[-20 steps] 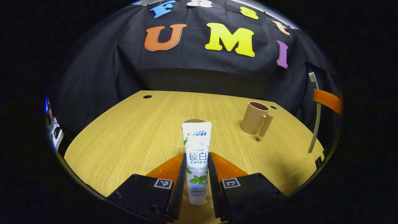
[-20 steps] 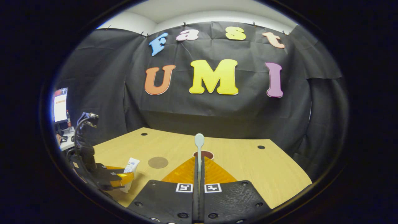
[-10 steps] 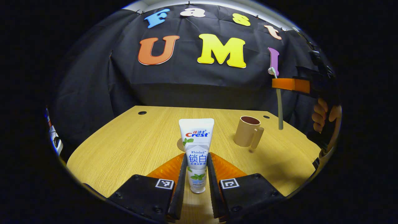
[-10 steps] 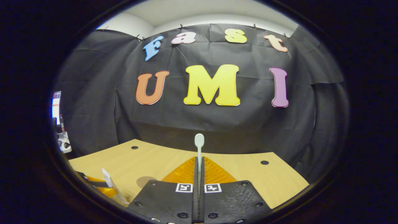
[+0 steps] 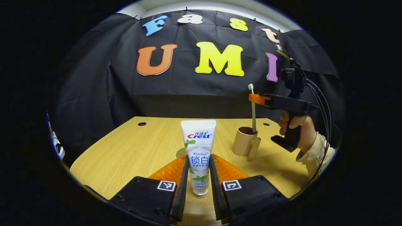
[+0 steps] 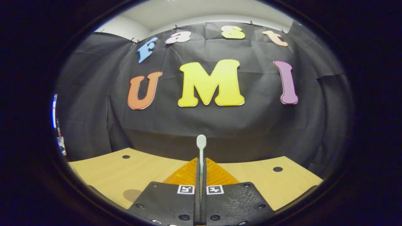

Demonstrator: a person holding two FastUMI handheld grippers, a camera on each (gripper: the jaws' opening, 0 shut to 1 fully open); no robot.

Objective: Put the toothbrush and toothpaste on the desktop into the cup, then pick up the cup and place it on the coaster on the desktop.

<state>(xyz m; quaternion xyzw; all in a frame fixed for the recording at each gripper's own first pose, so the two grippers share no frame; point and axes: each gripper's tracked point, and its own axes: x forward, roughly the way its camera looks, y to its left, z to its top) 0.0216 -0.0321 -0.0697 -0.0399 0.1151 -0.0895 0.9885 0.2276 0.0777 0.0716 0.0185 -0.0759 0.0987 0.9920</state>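
A white toothpaste tube (image 5: 198, 141) stands upright between my left gripper's (image 5: 198, 171) fingers, which are shut on its lower half. In the left gripper view a tan cup (image 5: 243, 143) with a handle stands on the desk to the right. My right gripper (image 5: 258, 99) hovers above it, shut on a pale toothbrush (image 5: 253, 111) that hangs vertically, bristles up, with its lower end inside the cup's mouth. In the right gripper view the toothbrush head (image 6: 201, 142) sticks up from the shut right gripper (image 6: 201, 168). A sliver of the brown coaster (image 5: 180, 153) peeks out behind the tube.
The wooden desk (image 5: 132, 150) has small dark holes at its far left (image 5: 142, 124) and far right (image 5: 266, 124). A hand (image 5: 298, 131) in a light sleeve holds the right gripper's handle, with cables trailing off it. The black cloth wall stands right behind the desk.
The right gripper carried the toothbrush leftward over the cup and lowered its end into the cup's mouth. The left gripper stayed shut on the toothpaste tube, lifting it slightly.
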